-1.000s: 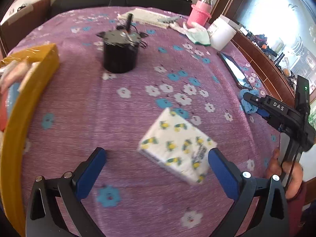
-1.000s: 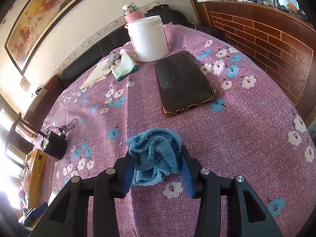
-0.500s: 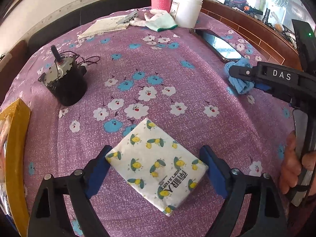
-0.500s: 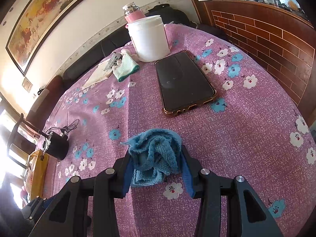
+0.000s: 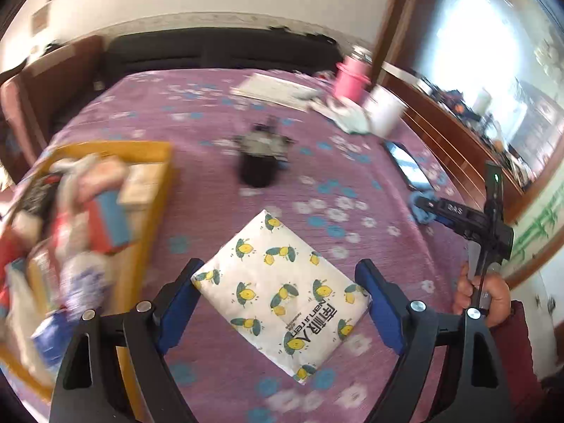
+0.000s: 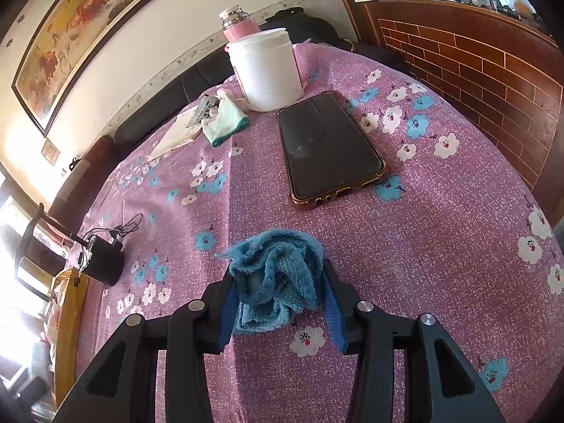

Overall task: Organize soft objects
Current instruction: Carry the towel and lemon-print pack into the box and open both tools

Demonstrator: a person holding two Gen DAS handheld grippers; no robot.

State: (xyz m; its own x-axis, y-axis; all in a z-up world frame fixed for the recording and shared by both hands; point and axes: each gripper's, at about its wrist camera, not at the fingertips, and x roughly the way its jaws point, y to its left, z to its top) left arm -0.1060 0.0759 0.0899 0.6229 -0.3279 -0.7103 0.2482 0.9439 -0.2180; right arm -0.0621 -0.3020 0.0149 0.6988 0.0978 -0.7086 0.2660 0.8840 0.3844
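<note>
Holding a lemon-print tissue pack between its blue pads, the left gripper has its jaws set wide, having just closed in a bit onto the pack. One corner sits against the left pad and the opposite corner against the right, so it's clamped corner to corner, and the pack looks lifted off the purple floral tabletop with the gripper tilted downward. Left of it is the yellow box, already stuffed with soft stuff, though that part is too blurred to name anything. Further out there's a black pot with wires.

Over on the right, the right gripper is about a third open and squeezed on a crumpled blue cloth, pointing down at the tabletop, with the person's hand on its handle. The cloth bunches up between the pads. Beyond it lies a phone, then a white tub with a pink bottle behind, and a green-edged cloth beside them.
</note>
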